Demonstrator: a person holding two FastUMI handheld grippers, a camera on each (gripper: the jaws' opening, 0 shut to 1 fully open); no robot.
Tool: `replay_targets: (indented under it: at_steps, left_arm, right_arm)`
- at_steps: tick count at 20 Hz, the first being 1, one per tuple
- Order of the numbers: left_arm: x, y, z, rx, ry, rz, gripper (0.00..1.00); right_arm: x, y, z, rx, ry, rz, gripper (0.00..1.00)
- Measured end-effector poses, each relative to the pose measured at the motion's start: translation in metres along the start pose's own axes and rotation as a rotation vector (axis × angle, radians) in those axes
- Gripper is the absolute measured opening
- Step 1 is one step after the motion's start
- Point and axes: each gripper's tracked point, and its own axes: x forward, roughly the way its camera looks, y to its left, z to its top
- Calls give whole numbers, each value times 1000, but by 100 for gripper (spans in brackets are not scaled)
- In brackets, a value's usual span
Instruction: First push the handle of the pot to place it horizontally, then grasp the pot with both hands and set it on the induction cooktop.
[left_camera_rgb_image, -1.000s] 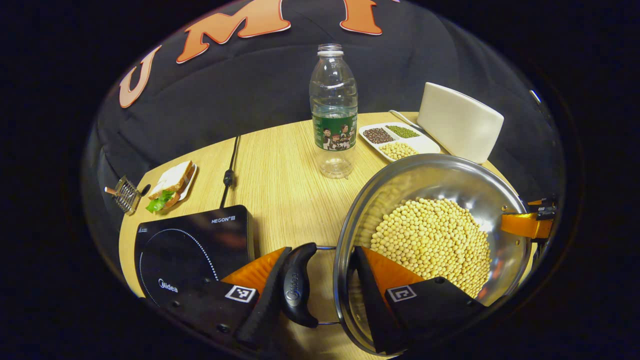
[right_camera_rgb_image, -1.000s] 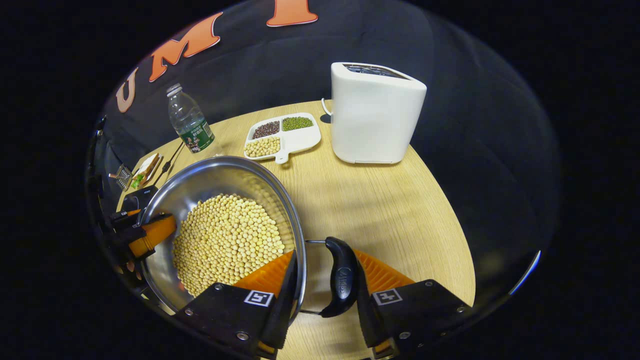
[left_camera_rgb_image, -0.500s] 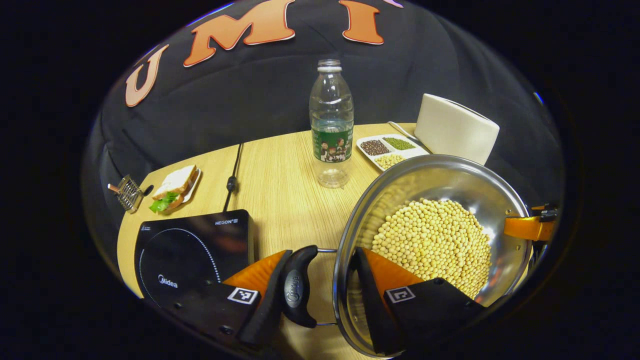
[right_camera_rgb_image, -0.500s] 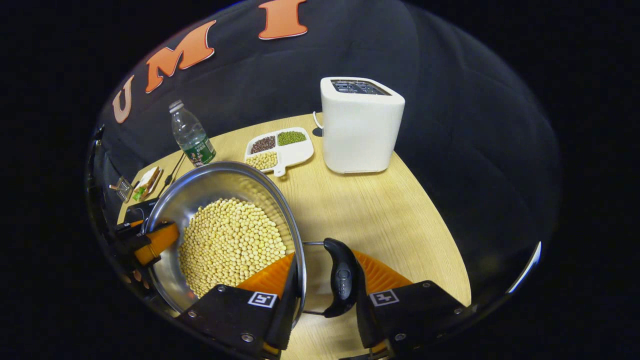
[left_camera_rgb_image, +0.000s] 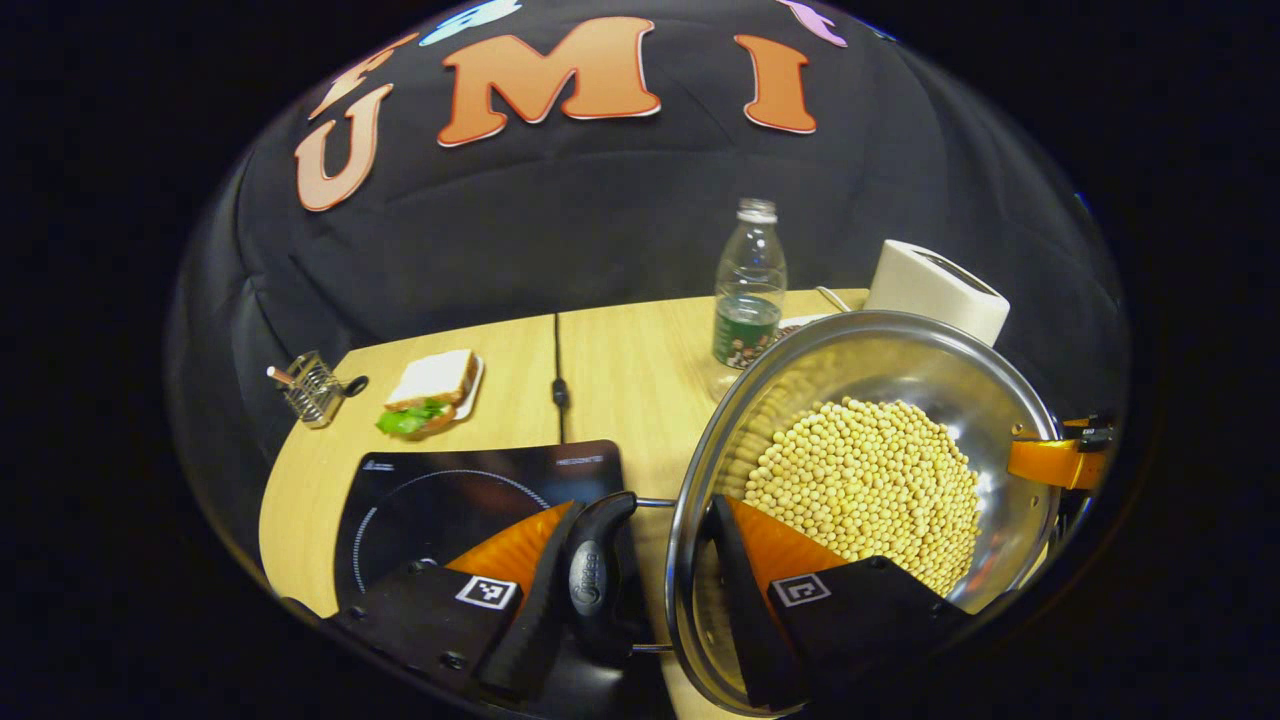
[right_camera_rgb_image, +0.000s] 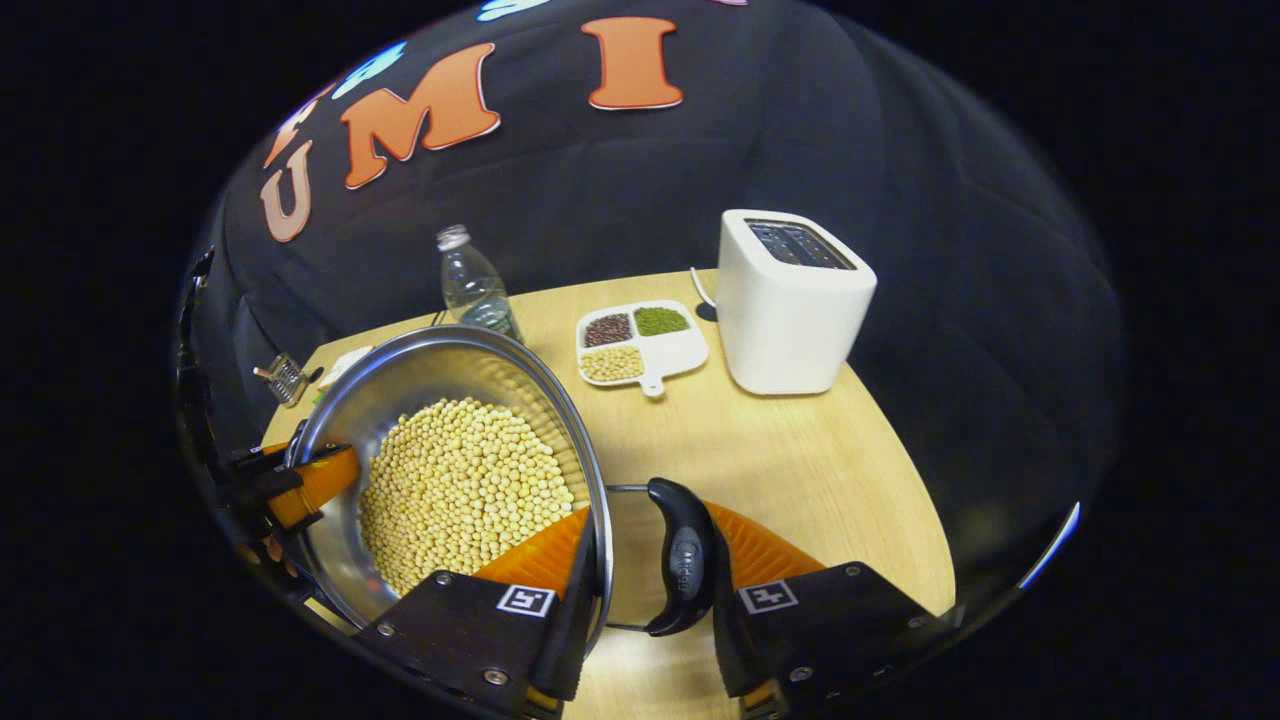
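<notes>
A wooden surface (right_camera_rgb_image: 800, 470) is seen spread before the booth's black wall, with a steel pot (left_camera_rgb_image: 880, 350) of yellow beans (left_camera_rgb_image: 865, 485) held over it between two sets of tongs. In the left gripper view the pot is seen to the right of the black cooktop (left_camera_rgb_image: 450, 490), not on it; whether its base touches the surface cannot be told. The left tongs (left_camera_rgb_image: 640, 590) are closed across the pot's near side, one orange finger lying against the black handle (left_camera_rgb_image: 595, 580) outside the rim and the other inside the wall by the beans. The right tongs (right_camera_rgb_image: 640, 590) are seen in the same way in the right gripper view, one finger inside the rim and the other pressed to the opposite black handle (right_camera_rgb_image: 683, 565), which lies level. Each set of tongs is also caught at the pot's far rim in the other's view.

A white toaster (right_camera_rgb_image: 795, 300) is shown standing near the far edge of the surface, with a white divided tray (right_camera_rgb_image: 640, 340) of dark, green and pale grains just beside it. A clear bottle (left_camera_rgb_image: 750, 290) with a green label is shown upright behind the pot. A sandwich (left_camera_rgb_image: 430, 390) on a small plate is seen beyond the cooktop, and a small wire rack (left_camera_rgb_image: 312, 385) near the surface's left edge. A black cord (left_camera_rgb_image: 560, 380) is seen running back from the cooktop.
</notes>
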Motion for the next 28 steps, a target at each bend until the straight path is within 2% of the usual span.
replay_targets:
  at_steps: [2,7,8,15,20,21,22,23,28]
  left_arm:
    - [-9,23,0,-10,-5,24,81]
    - [-31,84,-6,-42,3,79,75]
    - [-35,96,-6,-48,4,90,78]
    - [-64,172,-6,-79,1,169,78]
    - [-70,206,-3,-112,-1,197,78]
    - [-74,213,-4,-111,2,205,75]
    - [-75,221,-4,-108,0,216,81]
    - [-78,228,-3,-98,3,226,78]
    - [-80,252,-1,-89,9,247,77]
  right_arm:
    - [11,1,-4,-16,-6,27,52]
    - [26,2,5,-63,-5,80,53]
    - [30,4,5,-71,-6,90,52]
    - [36,-14,21,-121,-4,159,52]
    - [35,-20,35,-153,-23,178,52]
    - [35,-22,35,-153,-19,185,52]
    - [35,-24,36,-154,-14,191,52]
    - [33,-26,39,-155,-12,197,52]
    - [33,-34,42,-149,0,215,53]
